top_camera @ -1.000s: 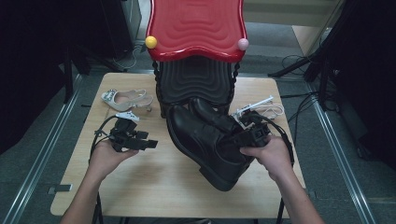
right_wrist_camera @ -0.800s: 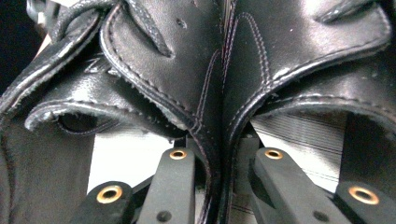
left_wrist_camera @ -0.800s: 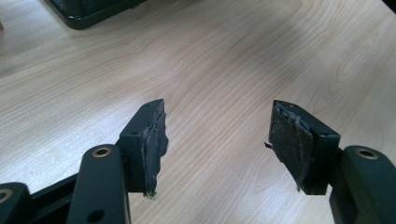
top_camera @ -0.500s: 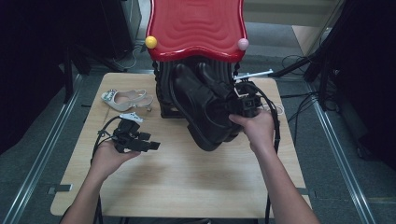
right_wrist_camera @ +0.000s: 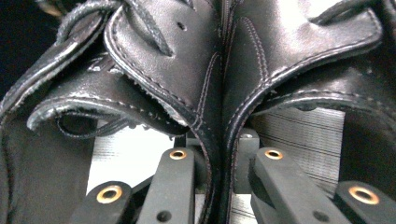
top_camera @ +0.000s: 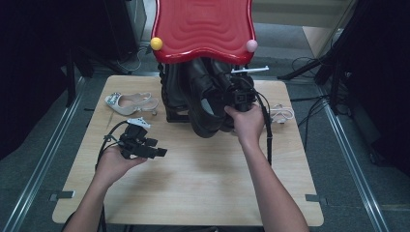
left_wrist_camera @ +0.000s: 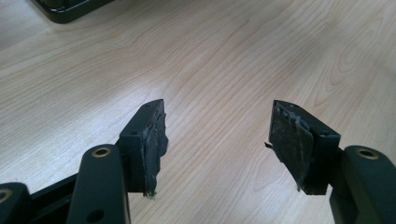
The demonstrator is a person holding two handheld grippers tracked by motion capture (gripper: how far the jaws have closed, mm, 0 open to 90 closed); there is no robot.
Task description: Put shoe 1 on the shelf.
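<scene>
Boots have moved up off the tabletop: the pair of black leather lace-up boots (top_camera: 208,99) now hangs at the black shoe rack (top_camera: 175,96) under its red wavy top (top_camera: 203,26), right gripper (top_camera: 240,99) pinching both inner collars together (one grab, two boots). Left gripper (top_camera: 153,151) idles wide open above the light wooden table (top_camera: 203,183).

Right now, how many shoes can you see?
4: two black boots pinched together in the right gripper at the rack, a sandal left of it, another sandal right. More may be hidden.
</scene>
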